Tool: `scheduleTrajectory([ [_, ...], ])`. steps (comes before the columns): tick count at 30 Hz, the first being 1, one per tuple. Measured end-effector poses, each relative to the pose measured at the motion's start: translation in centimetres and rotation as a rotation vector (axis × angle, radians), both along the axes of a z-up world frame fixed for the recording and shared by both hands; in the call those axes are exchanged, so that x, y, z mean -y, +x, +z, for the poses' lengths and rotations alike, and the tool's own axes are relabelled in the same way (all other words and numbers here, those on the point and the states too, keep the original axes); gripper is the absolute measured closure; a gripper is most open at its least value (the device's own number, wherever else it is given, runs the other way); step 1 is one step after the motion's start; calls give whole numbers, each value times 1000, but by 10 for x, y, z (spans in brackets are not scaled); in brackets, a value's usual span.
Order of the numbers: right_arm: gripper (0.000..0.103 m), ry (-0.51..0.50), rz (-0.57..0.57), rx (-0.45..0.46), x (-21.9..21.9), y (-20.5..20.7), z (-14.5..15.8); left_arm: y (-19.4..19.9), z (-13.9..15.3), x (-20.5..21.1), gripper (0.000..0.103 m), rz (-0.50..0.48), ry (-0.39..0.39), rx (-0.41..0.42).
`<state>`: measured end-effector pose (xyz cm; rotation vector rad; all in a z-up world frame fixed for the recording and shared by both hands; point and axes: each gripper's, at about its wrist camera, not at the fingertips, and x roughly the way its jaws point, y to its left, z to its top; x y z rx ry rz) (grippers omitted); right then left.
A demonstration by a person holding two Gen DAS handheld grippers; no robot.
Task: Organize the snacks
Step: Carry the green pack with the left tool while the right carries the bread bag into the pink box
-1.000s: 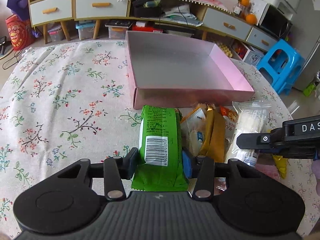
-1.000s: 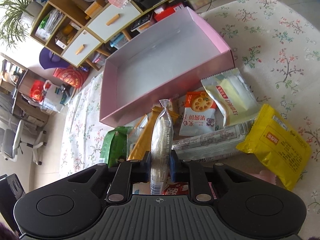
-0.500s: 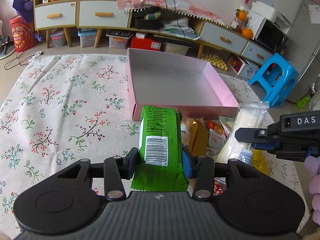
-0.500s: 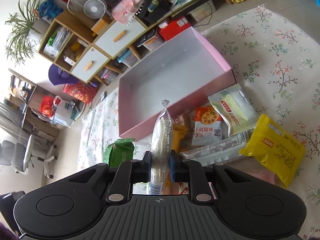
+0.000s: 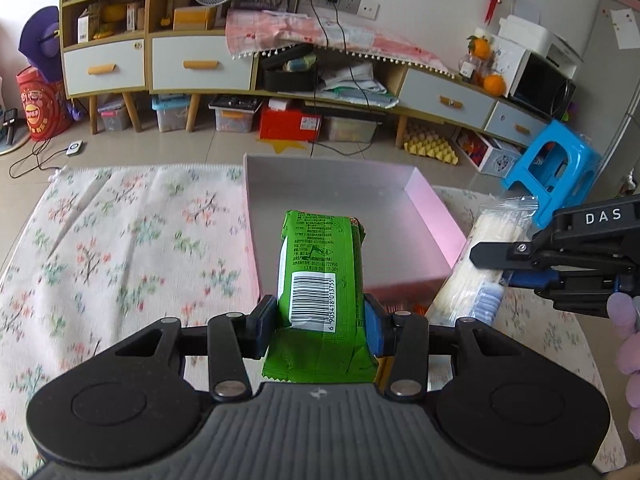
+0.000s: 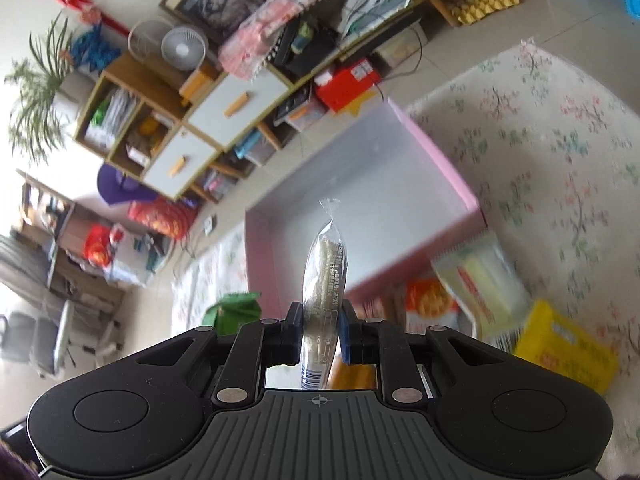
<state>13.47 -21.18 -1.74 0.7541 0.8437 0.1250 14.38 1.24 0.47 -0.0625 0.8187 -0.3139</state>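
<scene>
Two grippers are held above a table spread with a floral cloth [image 5: 120, 240], both angled downward toward an open pink box [image 5: 432, 216] that sits at the cloth's far edge, its inside bare and grey.

Largest of the carried things is the green pack [image 5: 322, 276]. The left gripper [image 5: 320, 320] holds it lengthwise, barcode side up, its far end reaching over the box's near wall. The jaws stand partly open around the pack's width, the blue pads pressing its two long sides, so the pack is clamped and lifted clear of the cloth.

To the right of it, the right gripper [image 6: 320, 332] comes in from the right edge of the left view, with a bit of a lilac glove [image 5: 624, 312] behind it. Its jaws are squeezed nearly together on a narrow clear pack [image 6: 326, 280] of pale wafers, held on edge, the crimped tip pointing up and forward over the box's near wall. In the left view this clear pack hangs just beside the box's near right corner.

On the cloth below, just in front of the box's near wall, lie the remaining snacks: a yellow pack [image 6: 568, 344] toward the right, a pale cream pack [image 6: 480, 276] touching the wall, and a small orange pack [image 6: 432, 300] between them and the gripper. They are blurred.
</scene>
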Motion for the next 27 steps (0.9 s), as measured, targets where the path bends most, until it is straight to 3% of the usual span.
scheduleTrajectory([
  [12,85,82,-71,53,26,58,-34,38,-22,13,62,-6,-10,57],
  [19,85,70,-60,60,23,80,-53,43,-37,15,61,-10,18,77],
  [27,85,8,1,-7,2,97,-76,56,-47,16,61,11,32,45],
])
